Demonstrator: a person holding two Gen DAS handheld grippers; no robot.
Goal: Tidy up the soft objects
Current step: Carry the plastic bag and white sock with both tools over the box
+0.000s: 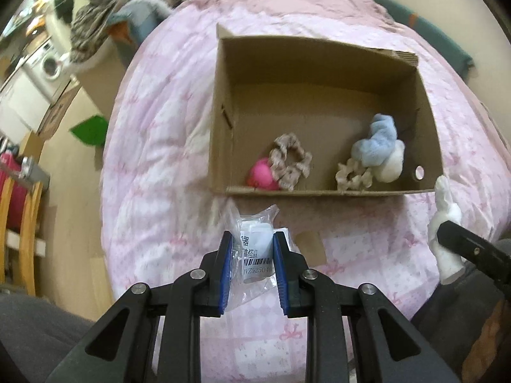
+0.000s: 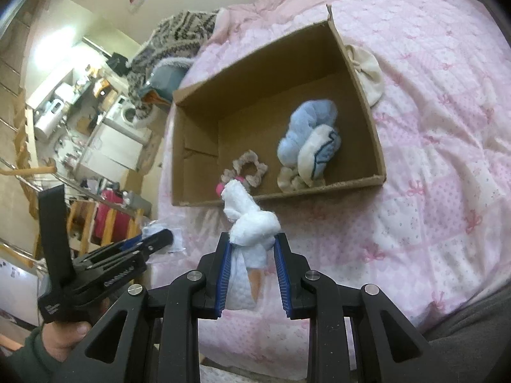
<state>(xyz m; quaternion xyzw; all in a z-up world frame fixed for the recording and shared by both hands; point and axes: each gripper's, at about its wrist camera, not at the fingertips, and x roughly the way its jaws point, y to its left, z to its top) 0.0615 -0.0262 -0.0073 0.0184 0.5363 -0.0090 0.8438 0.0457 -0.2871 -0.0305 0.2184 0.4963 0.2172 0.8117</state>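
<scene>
Two tools are loaded at once. Our right tool (image 2: 252, 249) is clenched on a white plush toy (image 2: 252, 220), whose long axis runs forward along the fingers and points toward the near wall of the cardboard box (image 2: 361, 95). Our left tool (image 1: 250, 249) is gripping a clear plastic packet with a barcode label (image 1: 255, 252), just short of the same near wall.

The box sits on the pink quilted bed (image 2: 431, 159), straight ahead of both tools. Inside it we see a pink ball (image 1: 260, 175), a patterned scrunchie (image 1: 290, 161), a cream scrunchie (image 1: 353, 175) and a blue-and-white plush (image 1: 378, 146).

We judge the right tool the nearer one for the drop: the toy's tip already overlaps the box edge in the right wrist view, so a short forward carry over the wall should do.
</scene>
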